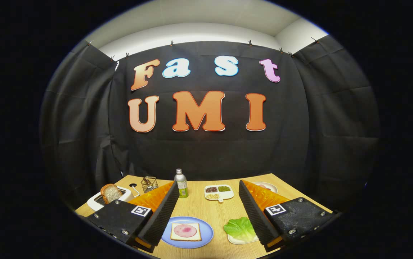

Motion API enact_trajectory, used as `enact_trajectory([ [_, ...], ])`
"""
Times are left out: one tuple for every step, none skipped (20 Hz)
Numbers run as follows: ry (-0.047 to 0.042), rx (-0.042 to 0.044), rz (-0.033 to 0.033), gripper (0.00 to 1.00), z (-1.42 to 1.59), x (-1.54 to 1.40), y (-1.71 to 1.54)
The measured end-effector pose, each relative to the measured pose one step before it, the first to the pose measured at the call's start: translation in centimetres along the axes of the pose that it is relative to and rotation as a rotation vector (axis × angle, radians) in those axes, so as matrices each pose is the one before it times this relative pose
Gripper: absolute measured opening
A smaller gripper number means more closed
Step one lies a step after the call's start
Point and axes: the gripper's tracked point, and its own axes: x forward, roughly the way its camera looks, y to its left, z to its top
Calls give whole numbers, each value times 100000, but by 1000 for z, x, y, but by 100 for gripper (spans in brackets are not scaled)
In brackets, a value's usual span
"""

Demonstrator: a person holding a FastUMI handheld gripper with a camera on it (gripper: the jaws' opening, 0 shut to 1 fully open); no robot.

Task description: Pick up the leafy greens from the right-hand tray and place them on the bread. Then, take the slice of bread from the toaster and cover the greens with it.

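My gripper [206, 212] hangs open above the near part of the wooden table, nothing between its fingers. Below and between the fingers lies a blue plate [206, 225] carrying a square bread slice [192, 236] with a round pink slice of meat on top. A green lettuce leaf [239, 227] rests on a small white tray [241, 240] just inside the right finger, partly hidden by it. Beyond the left finger stands a white toaster [96, 201] with a browned bread slice [111, 192] sticking up out of its slot.
A silver bottle with a green label [181, 183] stands mid-table beyond the fingers. To its right sits a white divided dish of grains [219, 192]. A wire basket [149, 184] stands behind the toaster. A white plate [266, 186] shows past the right finger.
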Motion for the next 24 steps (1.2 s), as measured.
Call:
enact_trajectory([
  [474,649,-560,99,-193,63,-373],
  [820,498,-427,99,-309,68,-404],
  [949,238,-567,99,-283,233,-481],
  [953,91,-777,100,-375,210,-542],
  [696,3,-710,99,-396,167,-548],
  [867,-173,-783,99,-329,388,-593],
  [970,-480,-810,99,-521,429,-652],
  [1125,-705,-635,100,-528,436,-615],
  [1209,-862,-707,100,-621,368,-686],
  [1312,-1038,-564,100,-581,482,-683],
  [1109,-1175,-649,100,-600,496,-588],
  [1209,-1220,-408,99,-601,601,-580],
  [1522,-1340,-498,100,-832,604,-541],
  [1839,-1216,-672,99,-942,718,-608],
  [2267,-879,-69,100,-1094,609,-377],
  [2556,-462,283,100,-1128,736,-267],
  [2153,-442,386,99,-1076,592,-187],
  [2122,-389,553,100,-927,602,-170],
  [1859,-479,752,100,-949,684,-97],
  [1081,-499,518,100,-650,683,-192],
  [2328,-446,650,100,-945,771,-248],
  [2499,-375,1109,100,-1367,830,-79],
  [2665,-546,780,100,-1030,665,-128],
  [2121,-668,776,100,-864,620,60],
])
